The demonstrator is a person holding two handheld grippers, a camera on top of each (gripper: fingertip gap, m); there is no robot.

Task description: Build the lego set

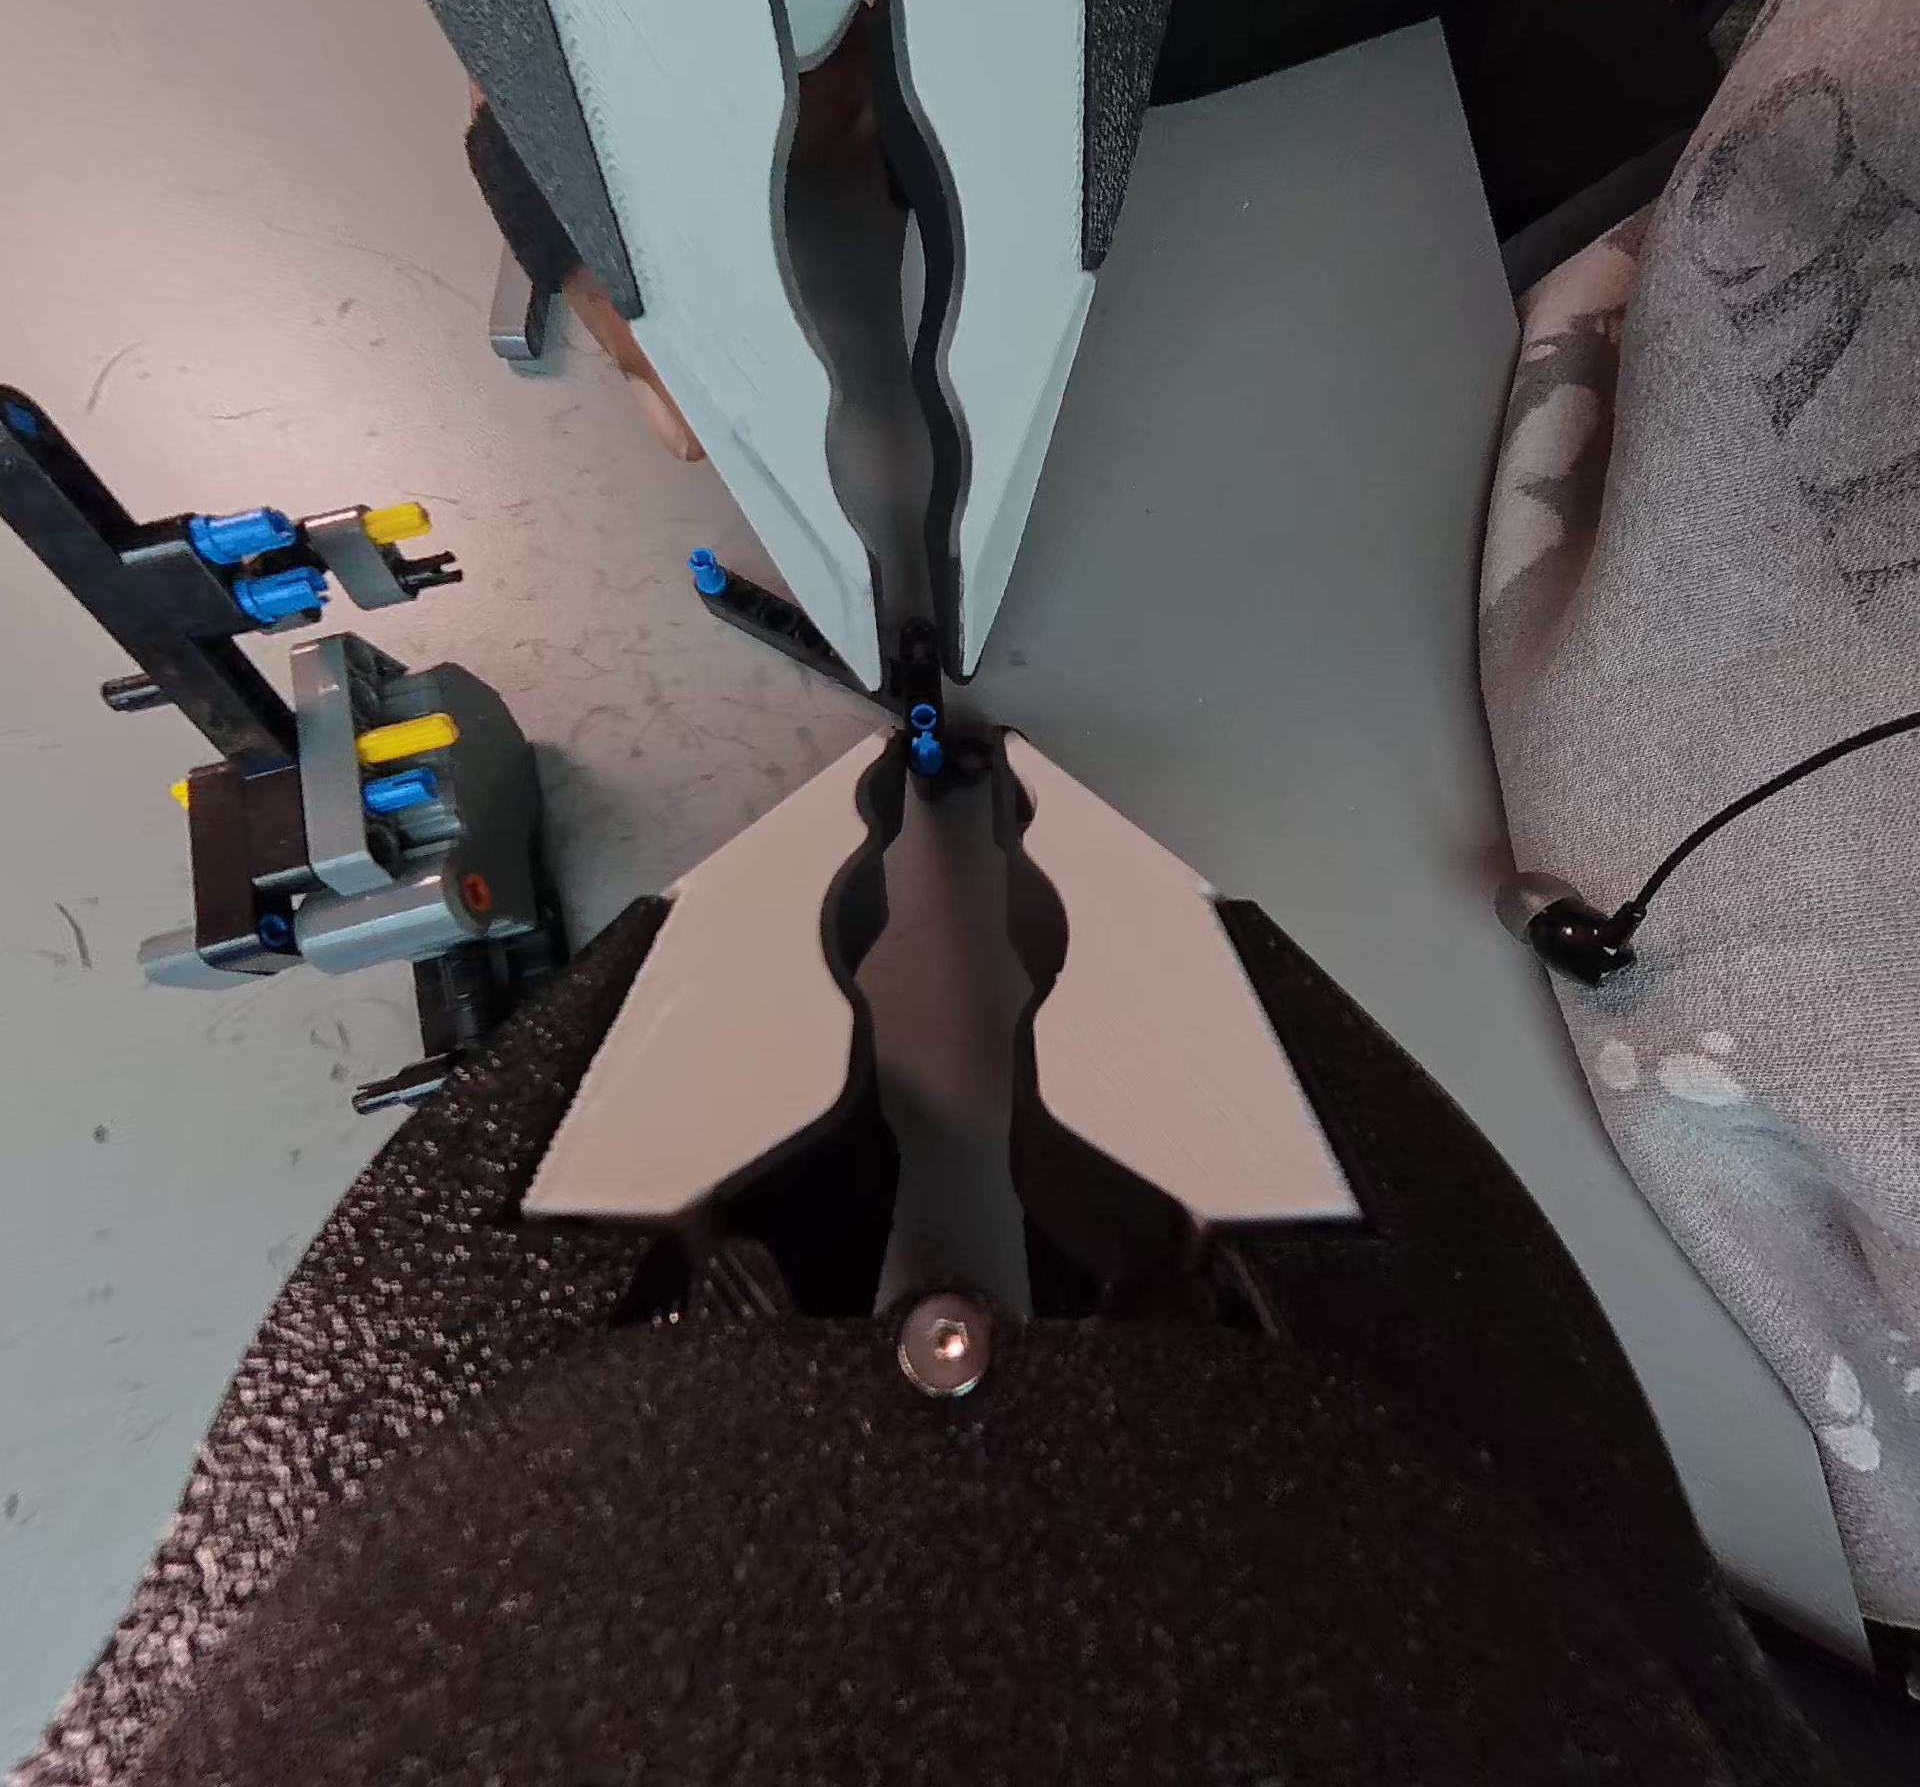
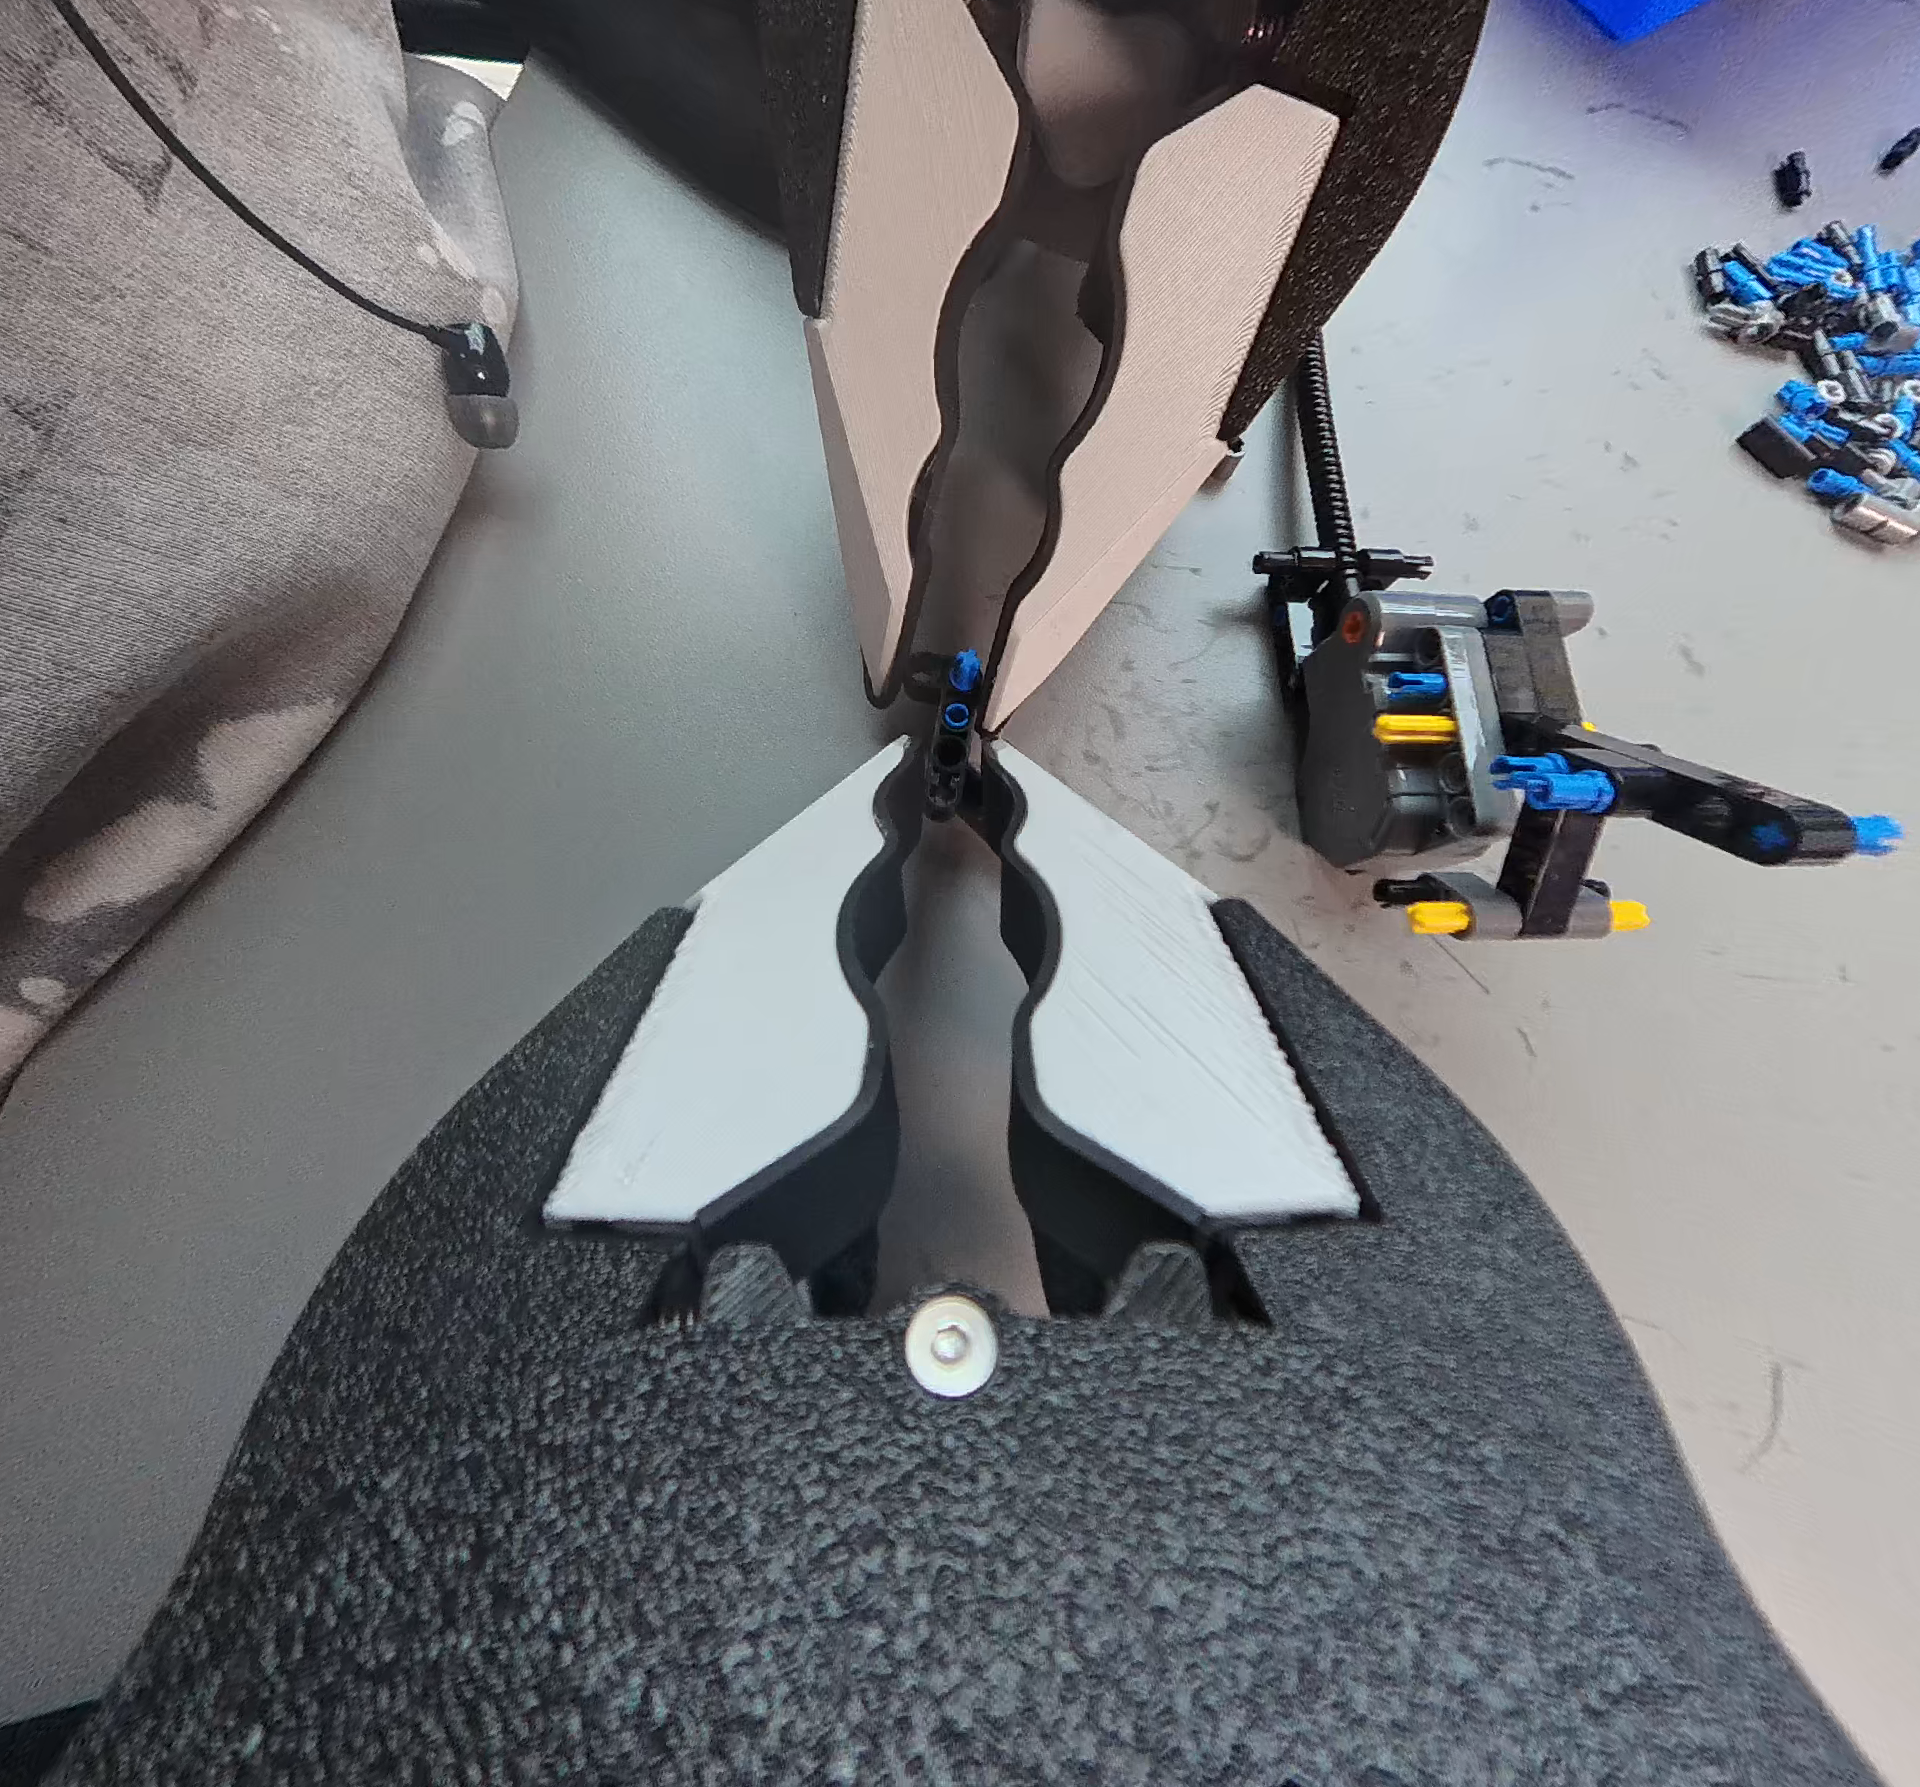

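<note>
Black beam [image 2: 948, 761] is sitting pinched in my right tongs [image 2: 951, 750], tip to tip with my left tongs [image 1: 940, 735], which are clamping its blue pin [image 1: 923, 750] above the table [image 1: 1247, 490].

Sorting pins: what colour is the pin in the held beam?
Blue pin in the black beam; the right wrist view shows it best.

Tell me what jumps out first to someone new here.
Two hand-held grippers meet tip to tip mid-frame: the right hand-held gripper pinches a small black beam, the left hand-held gripper a blue pin. A half-built grey and black model sits beside them on the table.
</note>
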